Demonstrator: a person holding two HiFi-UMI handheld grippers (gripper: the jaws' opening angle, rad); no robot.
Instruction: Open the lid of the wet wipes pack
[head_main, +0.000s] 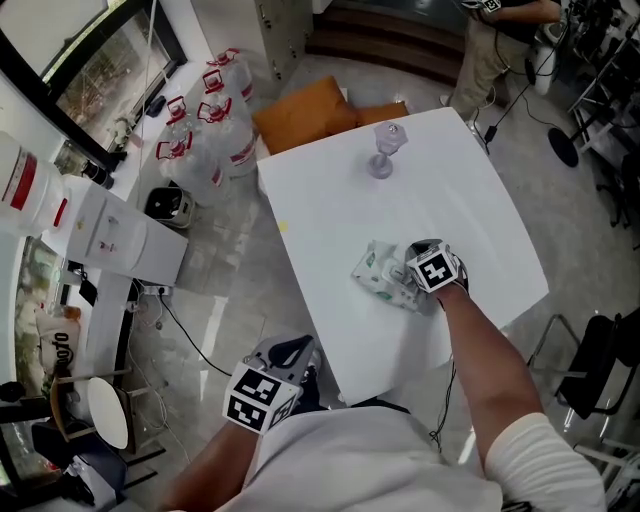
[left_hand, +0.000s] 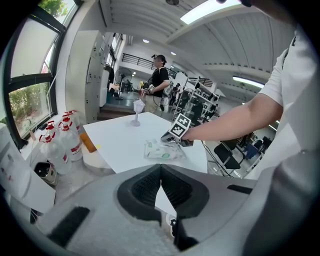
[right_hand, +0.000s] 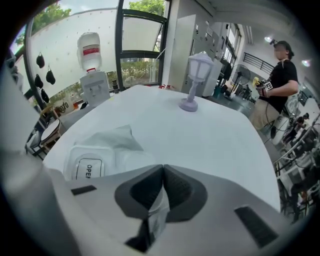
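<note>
The right gripper (right_hand: 162, 172) is clamped on a fold of wrapper on the wet wipes pack (head_main: 383, 272), not on the lid (right_hand: 87, 169), which looks closed. The pack sits near the right edge of the tabletop (head_main: 450, 170). The left gripper (left_hand: 160, 172), jaws together and empty, hangs off the near corner, so nothing's bracing the pack. A pull probably just lifts or drags it. The tabletop's plain white, with a lantern ornament (head_main: 385, 150) at the far edge and water jugs (head_main: 205, 120) on the floor.

My table (head_main: 330, 225) is mostly bare white top. Only two things stand in the way: the wet wipes pack (head_main: 375, 265), toward the near right with my right gripper (right_hand: 162, 175) closed on its wrapper, and a small lantern ornament (head_main: 385, 150), well apart by the far edge. Between them and across the whole left side I can pass freely; my left gripper (left_hand: 161, 175) hangs off the near edge
</note>
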